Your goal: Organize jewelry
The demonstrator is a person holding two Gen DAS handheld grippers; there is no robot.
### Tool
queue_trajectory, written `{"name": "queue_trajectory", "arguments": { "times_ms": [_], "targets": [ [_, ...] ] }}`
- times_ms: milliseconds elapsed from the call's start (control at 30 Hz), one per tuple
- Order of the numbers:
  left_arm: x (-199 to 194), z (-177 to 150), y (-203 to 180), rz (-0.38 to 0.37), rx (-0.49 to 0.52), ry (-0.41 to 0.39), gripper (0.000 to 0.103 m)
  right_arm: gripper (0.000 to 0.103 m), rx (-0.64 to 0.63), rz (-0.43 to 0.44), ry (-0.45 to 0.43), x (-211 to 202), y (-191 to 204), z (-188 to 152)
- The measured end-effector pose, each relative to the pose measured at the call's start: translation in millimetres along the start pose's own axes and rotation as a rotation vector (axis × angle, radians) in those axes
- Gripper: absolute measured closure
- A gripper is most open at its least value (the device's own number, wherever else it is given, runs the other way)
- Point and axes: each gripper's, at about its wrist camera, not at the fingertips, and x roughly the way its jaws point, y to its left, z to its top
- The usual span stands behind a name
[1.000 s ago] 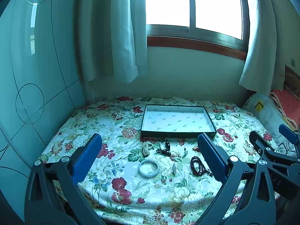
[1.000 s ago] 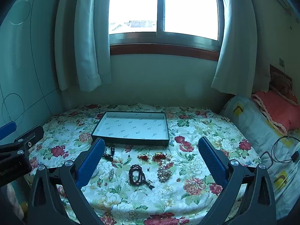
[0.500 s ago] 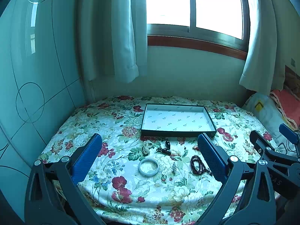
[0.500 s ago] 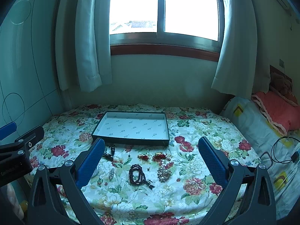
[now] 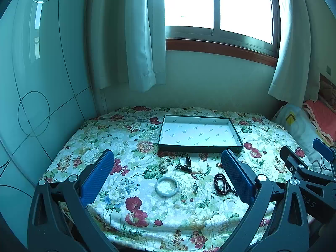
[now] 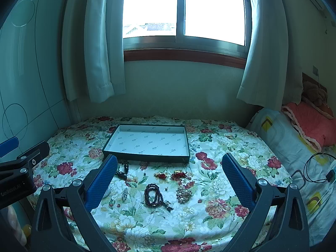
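Both the left gripper (image 5: 168,164) and the right gripper (image 6: 169,168) are held wide apart, gripping nothing. Beyond their fingertips, the jewelry (image 6: 154,195) is scattered near the bed's (image 6: 220,220) front edge, before the tray (image 6: 147,157).

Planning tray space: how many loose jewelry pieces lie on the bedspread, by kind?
White bangle: 1
Dark bead strand: 1
Pale bead strand: 1
Black pendant: 1
Red ornaments: 2
Gold cluster: 1
Silver piece: 1
Total: 8, tiny specks excluded.
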Motion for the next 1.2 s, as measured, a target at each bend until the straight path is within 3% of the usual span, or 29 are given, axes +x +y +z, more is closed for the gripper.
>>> {"name": "queue_trajectory", "arguments": {
  "times_ms": [1200],
  "targets": [
    [9.4, -9.9, 0.6, 0.006, 0.001, 0.018, 0.002, 0.004, -0.008, 0.009, 0.012, 8.5, 1.6, -2.0]
  ]
}}
